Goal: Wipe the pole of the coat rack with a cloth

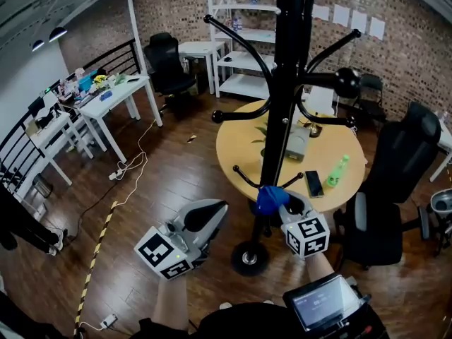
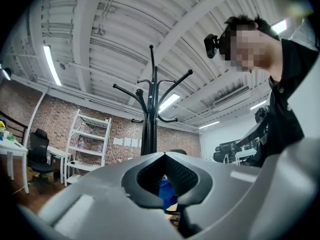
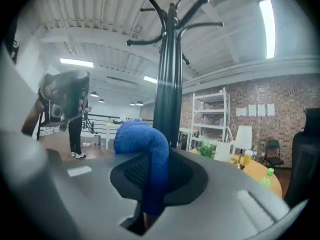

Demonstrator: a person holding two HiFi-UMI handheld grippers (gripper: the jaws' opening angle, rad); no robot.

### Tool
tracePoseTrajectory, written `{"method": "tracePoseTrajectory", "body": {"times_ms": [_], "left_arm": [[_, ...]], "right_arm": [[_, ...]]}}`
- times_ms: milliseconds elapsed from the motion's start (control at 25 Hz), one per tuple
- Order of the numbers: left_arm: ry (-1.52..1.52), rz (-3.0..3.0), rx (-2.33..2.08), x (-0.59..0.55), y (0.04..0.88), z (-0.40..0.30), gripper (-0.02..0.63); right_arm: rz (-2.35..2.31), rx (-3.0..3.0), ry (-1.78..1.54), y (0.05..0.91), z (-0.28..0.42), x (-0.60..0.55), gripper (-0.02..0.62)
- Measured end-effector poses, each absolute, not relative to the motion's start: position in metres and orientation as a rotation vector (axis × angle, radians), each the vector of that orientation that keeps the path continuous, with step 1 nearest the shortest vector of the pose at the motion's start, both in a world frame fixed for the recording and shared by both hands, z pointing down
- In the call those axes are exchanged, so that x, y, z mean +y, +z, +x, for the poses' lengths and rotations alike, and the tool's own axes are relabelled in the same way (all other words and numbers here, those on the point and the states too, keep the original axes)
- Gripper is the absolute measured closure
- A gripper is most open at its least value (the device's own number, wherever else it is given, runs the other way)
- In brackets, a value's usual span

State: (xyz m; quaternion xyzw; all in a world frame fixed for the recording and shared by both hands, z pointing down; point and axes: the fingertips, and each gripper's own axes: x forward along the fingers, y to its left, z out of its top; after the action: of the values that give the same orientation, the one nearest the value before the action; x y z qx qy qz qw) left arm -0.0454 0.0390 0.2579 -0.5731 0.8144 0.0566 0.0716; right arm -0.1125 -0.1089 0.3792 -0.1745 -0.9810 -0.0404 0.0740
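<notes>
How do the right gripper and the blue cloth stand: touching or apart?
Touching. The right gripper view shows the blue cloth pinched between the jaws of the right gripper.

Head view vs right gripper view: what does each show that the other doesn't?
Head view only: the left tongs, the coat rack's base on the floor, a phone, white desks at left.
Right gripper view only: up close, the right tongs with jaws shut on the blue cloth; the rack's top; ceiling lights.
Both: the rack's pole with the cloth at it, the round table, the green bottle, the white shelf.
</notes>
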Motion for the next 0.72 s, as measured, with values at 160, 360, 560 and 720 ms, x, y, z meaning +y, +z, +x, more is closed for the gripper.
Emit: {"method": "tracePoseTrajectory", "body": {"times_ms": [160,360,560,720], "left_arm": [[0.145,-1.710,2.424,0.042,0.247,-0.044,0.604],[0.104,-1.691,2.376,0.047,0.231,-0.037,0.604],[0.080,-1.654,2.355,0.058,0.218,-0.041,0.604],[0.063,-1.628,2.342,0.062,0.207,-0.044,0.604]], "right_arm": [[-0.552,-3.192,-0.141,0.279,-0.109,-0.105,0.549],[-0.590,-3.451,-0.177,0.158,-0.102,-0.099,0.549],[-0.564,-3.642,-0.275,0.076,-0.086,-0.091,0.549],[-0.716,-3.713,-0.270,0.033,-0.051,-0.078,0.549]]}}
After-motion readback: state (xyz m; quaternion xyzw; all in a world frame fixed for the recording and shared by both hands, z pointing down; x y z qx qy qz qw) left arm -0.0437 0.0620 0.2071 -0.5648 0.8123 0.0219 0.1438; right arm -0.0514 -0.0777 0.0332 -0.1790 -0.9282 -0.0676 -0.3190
